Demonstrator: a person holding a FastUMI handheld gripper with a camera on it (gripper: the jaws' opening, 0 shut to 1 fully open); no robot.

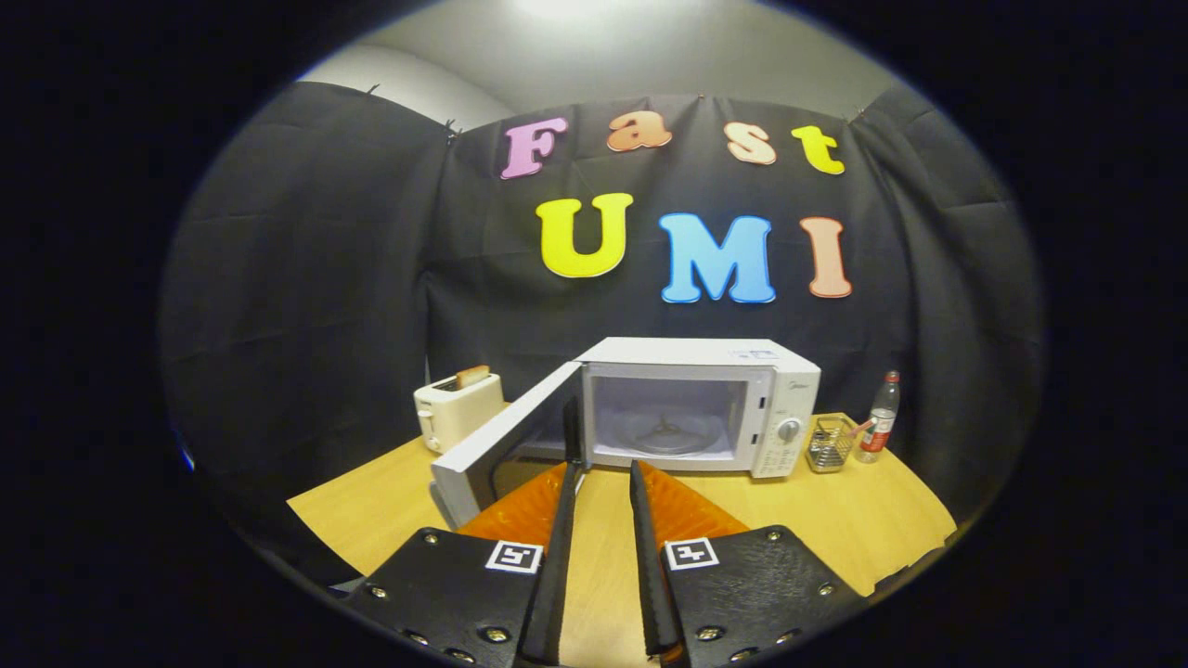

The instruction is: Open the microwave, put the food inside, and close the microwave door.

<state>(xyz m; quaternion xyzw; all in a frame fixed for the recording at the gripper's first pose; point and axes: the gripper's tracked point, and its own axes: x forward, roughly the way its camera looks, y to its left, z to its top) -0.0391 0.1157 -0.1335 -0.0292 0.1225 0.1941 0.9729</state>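
A: Where does the microwave [691,404] stand?

B: It sits toward the back of the wooden worktop [863,520], close to the black cloth wall. Its door [506,443] is swung wide open on the left side, so the cavity shows, pale inside, with the round turntable [666,438] lying bare on its floor. The control panel with a dial is at the right of the opening.

A: And the claw [603,473]?

B: It hovers above the worktop just in front of the microwave, its two fingers pointing at the open cavity. The fingers are slightly spread, a narrow strip of bare wood showing between them, and nothing is pinched. The left fingertip comes near the lower edge of the open door; whether it touches cannot be told.

A: What else is on the worktop?

B: A cream toaster [457,408] stands to the left of the microwave, behind the open door, with a slice of toast [471,375] poking out of its slot. To the right of the microwave is a small wire basket [829,445], and just beside that a clear bottle [880,419] with a red cap and label.

A: And the food?

B: The toast in the toaster is the only food in sight; the microwave holds none.
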